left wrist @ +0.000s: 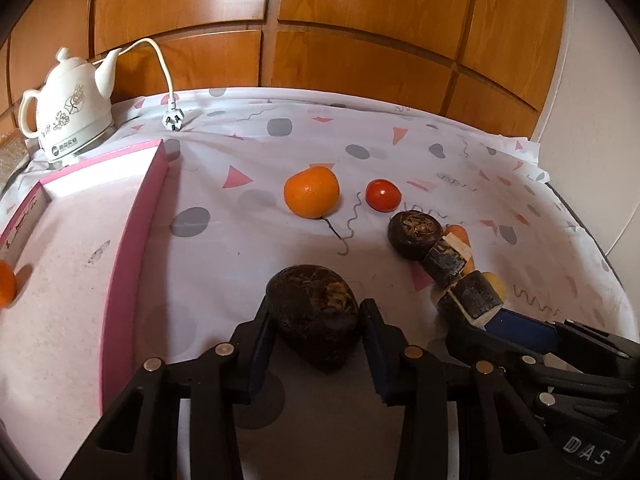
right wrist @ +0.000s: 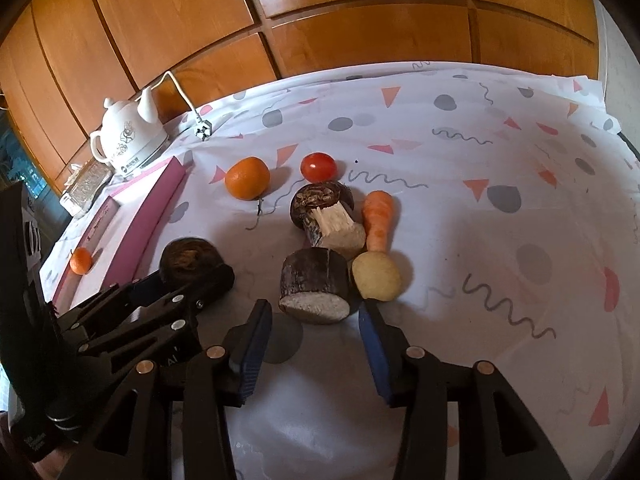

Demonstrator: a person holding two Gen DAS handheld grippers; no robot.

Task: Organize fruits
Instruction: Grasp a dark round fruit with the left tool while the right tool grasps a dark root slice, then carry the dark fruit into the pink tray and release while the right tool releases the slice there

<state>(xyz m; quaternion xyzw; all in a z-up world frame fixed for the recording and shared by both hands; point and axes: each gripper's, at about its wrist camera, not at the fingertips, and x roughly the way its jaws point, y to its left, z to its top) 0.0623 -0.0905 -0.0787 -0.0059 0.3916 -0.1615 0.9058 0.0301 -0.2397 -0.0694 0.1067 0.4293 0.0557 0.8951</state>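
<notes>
The left hand-held gripper (left wrist: 316, 320) was closed on a dark round root (left wrist: 312, 316), its pads against the root's two sides, low over the desk (left wrist: 224, 264) and just right of the pink box (left wrist: 136, 240). No earlier view is given, so only the hold itself can be stated.

Going from the left: a white kettle (left wrist: 68, 112) stood at the back corner, its plug (left wrist: 173, 118) lying loose on the patterned cloth. In front of it lay the box, open, with one small orange (left wrist: 6, 284) inside near its left edge. That seemed to be the only piece sorted so far.

Right of the box, on the cloth, sat a larger orange (left wrist: 312, 192), then a tomato (left wrist: 383, 195) just beside it. Nearer lay a cluster, pieces touching: a second dark root (right wrist: 320, 200), a cut stalk piece (right wrist: 336, 232), a dark cut chunk (right wrist: 316, 286), a carrot (right wrist: 378, 216) and a potato (right wrist: 377, 276).

The right hand-held gripper (right wrist: 316, 316) stood with its jaws apart around the near end of the chunk, pads not seen pressing on it; it held nothing.

By this reading the task was at an early stage: the gripped root looked bound for the box, and the orange, tomato and the whole cluster were still to be placed.
</notes>
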